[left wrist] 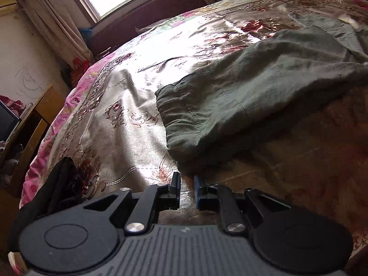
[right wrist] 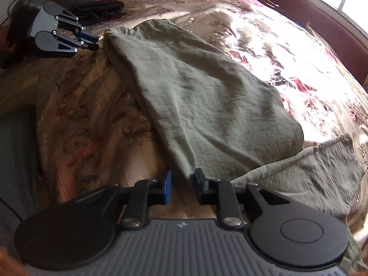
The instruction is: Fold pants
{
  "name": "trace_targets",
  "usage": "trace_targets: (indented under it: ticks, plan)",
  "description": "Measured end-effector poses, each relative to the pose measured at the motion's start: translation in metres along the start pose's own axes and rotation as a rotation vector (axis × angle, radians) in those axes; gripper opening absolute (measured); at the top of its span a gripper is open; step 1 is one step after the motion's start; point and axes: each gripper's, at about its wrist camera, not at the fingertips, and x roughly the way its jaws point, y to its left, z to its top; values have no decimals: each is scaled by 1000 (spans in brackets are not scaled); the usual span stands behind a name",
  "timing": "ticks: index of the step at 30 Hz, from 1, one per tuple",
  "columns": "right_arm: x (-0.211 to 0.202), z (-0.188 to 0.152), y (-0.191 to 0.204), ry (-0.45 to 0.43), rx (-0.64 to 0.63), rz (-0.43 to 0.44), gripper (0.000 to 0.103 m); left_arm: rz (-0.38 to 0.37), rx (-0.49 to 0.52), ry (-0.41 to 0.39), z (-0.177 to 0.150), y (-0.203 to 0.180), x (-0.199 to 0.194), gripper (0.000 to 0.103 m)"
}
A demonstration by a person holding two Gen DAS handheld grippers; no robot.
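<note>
The olive-green crumpled cotton pants [right wrist: 202, 96] are laid on the bed, over a shiny satin bedspread with a red and gold flower pattern and a pink border [left wrist: 119, 105]. They are folded lengthwise, so that one leg is lying on the other, and the gathered elastic cuffs [left wrist: 179, 115] are seen just ahead of the left tongs [left wrist: 186, 184]. The left tongs are held narrowly apart, and nothing is gripped between them; only the bedspread is seen in the gap. The lower corner of the cuff end is just beyond the tips, a little toward the blue pad side, but whether it is touched cannot be told.

The right tongs [right wrist: 182, 180] are also parted a little, with the blue pad on one side. The near edge of the pants is met by the black finger [right wrist: 199, 179] on the window side, while the cloth is not pressed from both sides, so nothing is held. In the right wrist view, the pants are stretched from these tongs away toward the far left tongs [right wrist: 92, 40], which are pointed at the cuff end. A looser part of the same green cloth [right wrist: 310, 172] is spread beside the right tongs, toward the window.

A folded black garment [right wrist: 99, 8] is lying on the bedspread beyond the left tongs
</note>
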Motion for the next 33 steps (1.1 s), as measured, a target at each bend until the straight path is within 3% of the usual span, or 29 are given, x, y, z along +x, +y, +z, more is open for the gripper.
trace_targets:
  ticks: [3,6,13,17,22,26,30,33]
  plan:
    - [-10,-6,-2,-10,46,-12,33,10,-17,-62,12,-2,-22,31]
    - [-19,-10,-18,-25,124,-36,33,-28,-10,-136,36,-16,-35,31]
    - [-32,-18,-100,-14,325,-160,33,-257,-5,-248,100,-85,-30,32]
    - [-16,-8,-171,16,382,-233,35,-446,-12,-242,136,-136,-14,36]
    - [37,20,-267,41,597,-214,39,-542,-27,-172,175,-186,17,36]
    - [88,40,-321,101,751,-240,39,-531,-11,-118,191,-214,34,36]
    - [129,50,-347,185,790,-322,39,-557,-45,-76,197,-223,41,36]
    - [142,48,-353,199,798,-349,37,-562,-68,-63,196,-231,45,37]
